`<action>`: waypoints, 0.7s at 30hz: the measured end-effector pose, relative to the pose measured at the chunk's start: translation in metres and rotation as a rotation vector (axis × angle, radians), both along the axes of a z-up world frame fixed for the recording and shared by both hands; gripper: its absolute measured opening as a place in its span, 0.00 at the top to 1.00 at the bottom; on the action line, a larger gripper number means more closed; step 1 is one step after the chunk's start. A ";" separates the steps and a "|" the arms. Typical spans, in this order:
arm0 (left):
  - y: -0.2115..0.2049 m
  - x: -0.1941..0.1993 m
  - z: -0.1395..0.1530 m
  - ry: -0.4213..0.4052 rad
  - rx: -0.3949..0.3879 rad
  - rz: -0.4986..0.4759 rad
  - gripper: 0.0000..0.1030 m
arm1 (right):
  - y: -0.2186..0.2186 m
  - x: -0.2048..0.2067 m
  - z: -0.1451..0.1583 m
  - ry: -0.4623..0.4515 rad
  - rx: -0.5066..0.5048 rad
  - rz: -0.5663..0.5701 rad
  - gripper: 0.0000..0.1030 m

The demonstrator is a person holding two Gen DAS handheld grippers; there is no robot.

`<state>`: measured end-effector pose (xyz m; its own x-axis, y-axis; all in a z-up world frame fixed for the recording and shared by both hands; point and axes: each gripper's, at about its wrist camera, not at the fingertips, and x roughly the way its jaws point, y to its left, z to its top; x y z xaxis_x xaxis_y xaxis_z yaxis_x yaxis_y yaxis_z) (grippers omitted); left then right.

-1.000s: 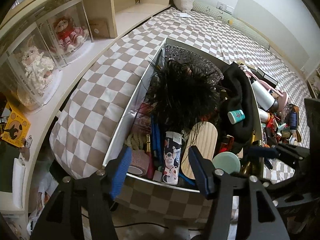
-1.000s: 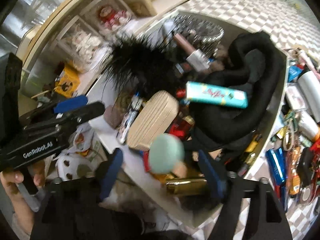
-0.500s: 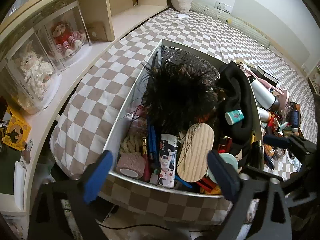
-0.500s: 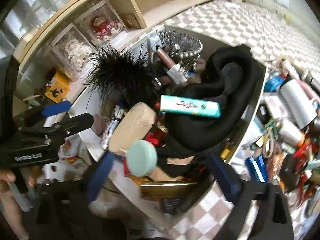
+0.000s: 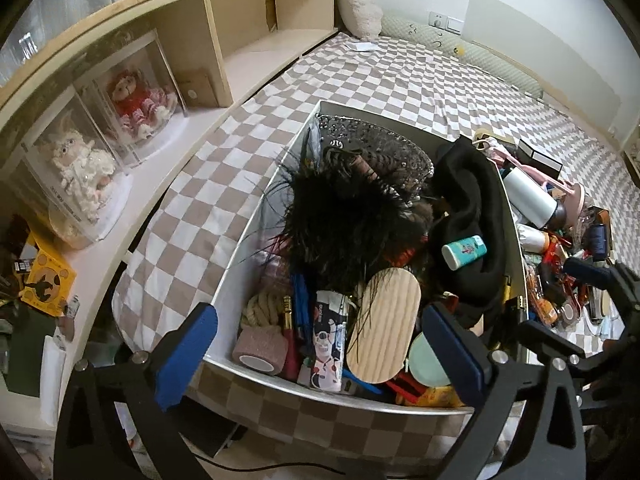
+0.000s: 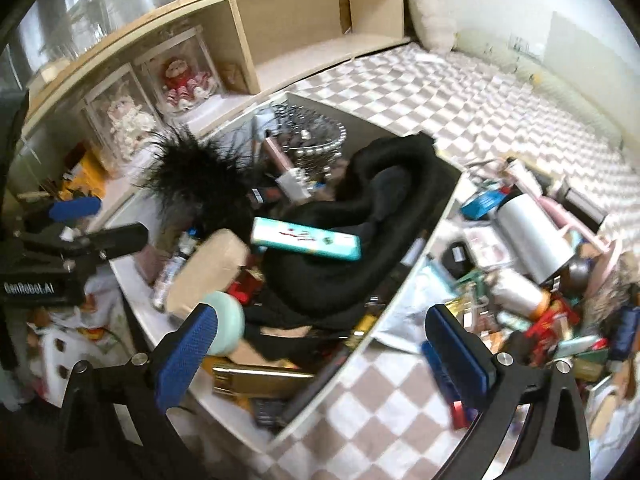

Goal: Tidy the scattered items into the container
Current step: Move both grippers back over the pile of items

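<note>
The white container (image 5: pixel 240 260) sits on the checkered bed, heaped with a black feather piece (image 5: pixel 344 216), a black garment (image 5: pixel 472 208), a teal tube (image 5: pixel 464 252), a wooden oval brush (image 5: pixel 384 328) and a mint round case (image 5: pixel 424 364). My left gripper (image 5: pixel 320 354) hovers over its near end, jaws opening, nothing between them. My right gripper (image 6: pixel 322 352) hangs above the container's right wall (image 6: pixel 430 236), jaws wide and empty. The mint case (image 6: pixel 226 320) lies by its left pad. Scattered items, among them a white bottle (image 6: pixel 532 232), lie to the right.
A wooden shelf (image 5: pixel 240 28) with doll display cases (image 5: pixel 136 96) runs along the left of the bed. One of the left gripper's fingers (image 6: pixel 120 238) shows at the left of the right wrist view. Bare checkered cover (image 5: pixel 420 80) stretches beyond the container.
Both grippers' jaws have spread wide. The mint case that was between the right jaws now lies in the container. The right wrist view has swung toward the pile on the right.
</note>
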<state>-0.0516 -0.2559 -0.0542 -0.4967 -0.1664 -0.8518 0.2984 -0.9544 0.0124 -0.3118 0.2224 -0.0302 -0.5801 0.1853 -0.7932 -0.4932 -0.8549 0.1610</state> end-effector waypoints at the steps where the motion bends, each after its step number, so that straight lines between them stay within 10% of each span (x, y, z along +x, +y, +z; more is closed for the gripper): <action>1: 0.001 -0.001 0.001 0.007 0.005 -0.002 0.00 | 0.001 0.003 0.000 -0.004 0.014 0.000 0.00; 21: 0.089 -0.034 0.037 0.197 -0.022 -0.182 0.00 | 0.070 0.088 0.012 0.050 0.061 -0.238 0.00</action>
